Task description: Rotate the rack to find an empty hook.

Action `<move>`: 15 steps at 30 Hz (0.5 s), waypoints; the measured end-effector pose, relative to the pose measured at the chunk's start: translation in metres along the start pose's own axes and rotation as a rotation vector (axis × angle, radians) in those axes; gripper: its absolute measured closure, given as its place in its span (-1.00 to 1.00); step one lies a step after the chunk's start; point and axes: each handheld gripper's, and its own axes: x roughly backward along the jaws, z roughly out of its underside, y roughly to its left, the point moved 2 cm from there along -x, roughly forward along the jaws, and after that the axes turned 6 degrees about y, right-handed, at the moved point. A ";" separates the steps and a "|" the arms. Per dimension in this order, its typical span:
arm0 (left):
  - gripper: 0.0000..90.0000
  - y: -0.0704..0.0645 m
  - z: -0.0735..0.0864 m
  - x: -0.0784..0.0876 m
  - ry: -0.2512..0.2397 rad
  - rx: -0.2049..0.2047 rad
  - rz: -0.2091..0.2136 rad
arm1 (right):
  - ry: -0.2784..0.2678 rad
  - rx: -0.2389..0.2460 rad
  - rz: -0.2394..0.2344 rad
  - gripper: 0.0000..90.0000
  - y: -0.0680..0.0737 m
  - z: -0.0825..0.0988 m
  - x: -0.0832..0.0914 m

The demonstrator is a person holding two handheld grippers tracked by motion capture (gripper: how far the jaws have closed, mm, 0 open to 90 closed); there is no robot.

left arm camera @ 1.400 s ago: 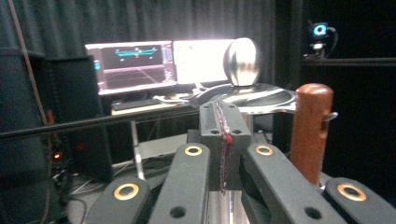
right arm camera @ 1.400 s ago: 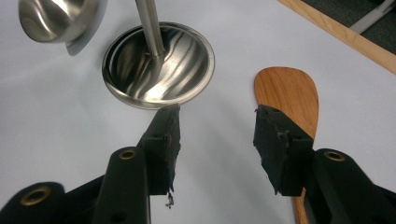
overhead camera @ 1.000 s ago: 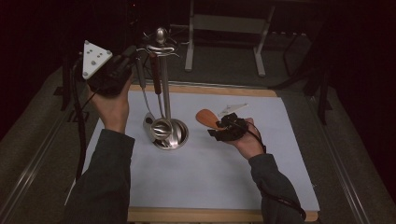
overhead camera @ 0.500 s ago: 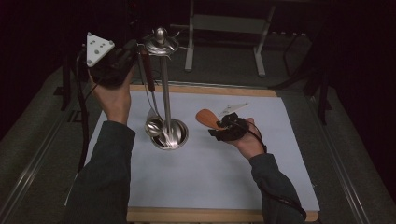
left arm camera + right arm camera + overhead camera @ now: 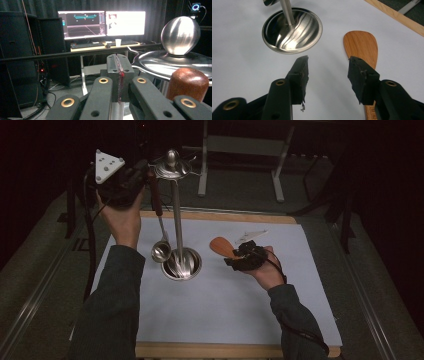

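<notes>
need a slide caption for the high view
Left tool lifts a ladle to the steel utensil stand; right tool rests open beside a wooden spatula.

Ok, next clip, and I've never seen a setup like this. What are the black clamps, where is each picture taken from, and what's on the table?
There is no robot here. A person holds a two-jaw hand gripper in each hand. One camera looks down from above, and one rides on each gripper.

On the white sheet stands a tall steel utensil stand. A steel ladle with a dark wooden handle hangs beside its pole.

The left gripper is raised near the stand's top, with its jaws shut and the handle end beside them. The right gripper rests open over a flat wooden spatula and grips nothing.
</notes>
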 end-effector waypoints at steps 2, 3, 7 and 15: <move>1.00 0.000 0.000 0.000 0.000 -0.003 0.001 | 0.000 -0.002 0.001 0.12 -0.001 0.000 0.000; 1.00 0.000 0.000 0.001 0.000 -0.005 0.001 | 0.000 -0.002 0.001 0.12 -0.001 0.001 0.000; 1.00 0.001 0.000 0.001 0.003 -0.009 -0.004 | -0.002 -0.001 0.002 0.12 -0.002 0.001 0.000; 1.00 0.002 0.000 0.005 0.005 -0.020 0.000 | 0.000 -0.009 0.003 0.12 -0.003 0.003 0.002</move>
